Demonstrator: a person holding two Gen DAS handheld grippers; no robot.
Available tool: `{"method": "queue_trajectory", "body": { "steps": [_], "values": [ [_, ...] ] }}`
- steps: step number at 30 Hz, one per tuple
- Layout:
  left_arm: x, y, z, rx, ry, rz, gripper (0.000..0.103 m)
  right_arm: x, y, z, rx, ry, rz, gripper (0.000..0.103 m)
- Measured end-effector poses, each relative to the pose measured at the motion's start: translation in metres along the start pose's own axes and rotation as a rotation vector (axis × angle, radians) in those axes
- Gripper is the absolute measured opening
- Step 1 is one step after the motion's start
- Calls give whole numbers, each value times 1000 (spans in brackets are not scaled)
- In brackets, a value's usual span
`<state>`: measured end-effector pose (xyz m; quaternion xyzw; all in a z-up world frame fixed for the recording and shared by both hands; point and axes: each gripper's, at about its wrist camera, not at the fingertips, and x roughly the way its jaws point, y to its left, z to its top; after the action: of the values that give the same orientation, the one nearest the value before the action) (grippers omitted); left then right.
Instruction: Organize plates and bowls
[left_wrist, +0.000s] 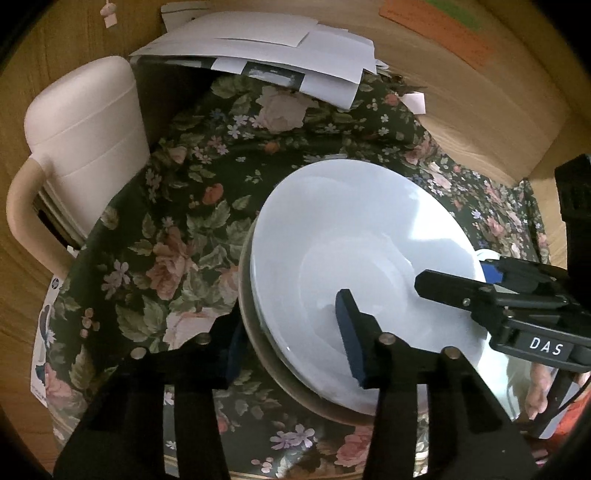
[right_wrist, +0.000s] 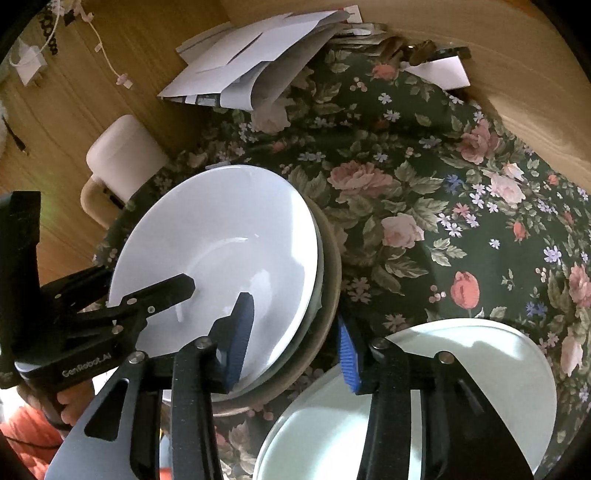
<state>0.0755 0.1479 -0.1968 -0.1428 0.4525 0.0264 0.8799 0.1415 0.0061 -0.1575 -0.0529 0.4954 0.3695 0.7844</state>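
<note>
The bench (left_wrist: 177, 206), draped in a dark floral cloth, fills most of both views and spreads out ahead of and beneath both sets of jaws. On it sits a stack: a white bowl (left_wrist: 354, 258) nested on a white plate, which rests on a brownish plate (right_wrist: 330, 258) at the bottom. The left gripper (left_wrist: 291, 339) straddles the near rim of this stack, its jaws spread, one blue-padded finger inside the bowl and the other outside over the cloth; whether the pads touch the rim I cannot tell. The right gripper (right_wrist: 295, 339) reaches the same stack from the opposite side, jaws likewise spread, one finger over the bowl's inner wall and the other beyond the brownish plate's edge. Under the outer finger of the right jaws lies a separate pale plate (right_wrist: 480, 369), just beside the stack. Beyond the left jaws, off the bench edge, stands a cream chair (left_wrist: 85, 147). Far ahead of both jaws, a heap of white papers (left_wrist: 266, 48) rests on the cloth.
</note>
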Motion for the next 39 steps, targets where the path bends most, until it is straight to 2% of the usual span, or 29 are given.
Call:
{"method": "queue_trajectory", "body": {
  "steps": [11, 20, 39],
  "values": [
    [-3, -3, -1, -4, -22, 13, 46, 1, 1, 1, 16, -13, -22, 38],
    [-5, -5, -1, -25, -10, 4, 46, -10, -2, -1, 27, -43, -22, 38],
    [-37, -59, 17, 68, -96, -43, 46, -78, -25, -10, 71, -202, -86, 37]
  ]
}}
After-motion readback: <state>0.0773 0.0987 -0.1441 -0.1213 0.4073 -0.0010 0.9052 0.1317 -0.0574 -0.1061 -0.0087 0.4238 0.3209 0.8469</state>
